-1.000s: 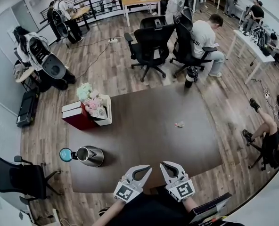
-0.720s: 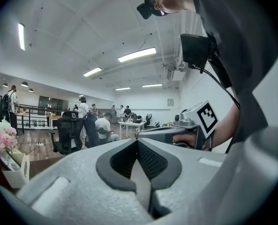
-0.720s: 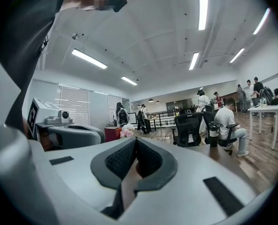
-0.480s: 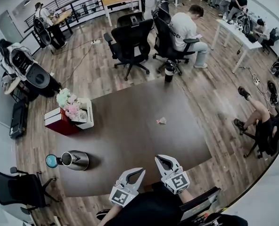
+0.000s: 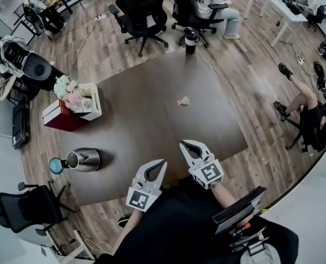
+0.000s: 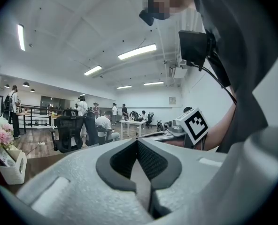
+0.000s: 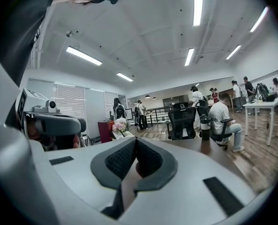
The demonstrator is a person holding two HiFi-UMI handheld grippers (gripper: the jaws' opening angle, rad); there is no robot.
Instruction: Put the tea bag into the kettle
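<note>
The tea bag (image 5: pixel 183 101), small and pale with a pink tag, lies on the dark brown table (image 5: pixel 152 120) right of its middle. A steel kettle (image 5: pixel 85 160) stands near the table's left front corner, with a round blue lid (image 5: pixel 56 165) hinged out on its left side. My left gripper (image 5: pixel 161 164) and right gripper (image 5: pixel 184 146) hover side by side over the table's near edge, both shut and empty, far from tea bag and kettle. In the left gripper view the left gripper (image 6: pixel 137 142) has its jaws meeting. The right gripper (image 7: pixel 135 139) looks the same in its own view.
A red box with a white holder of flowers (image 5: pixel 70 98) stands at the table's left edge. Black office chairs (image 5: pixel 141 10) and a dark bottle (image 5: pixel 190 37) stand beyond the far edge. People sit around the room. Another chair (image 5: pixel 25 208) is at the left front.
The head view has tipped downward, so the table, tea bag and kettle now sit higher in the picture. Both shut grippers have shifted a little along the near edge.
</note>
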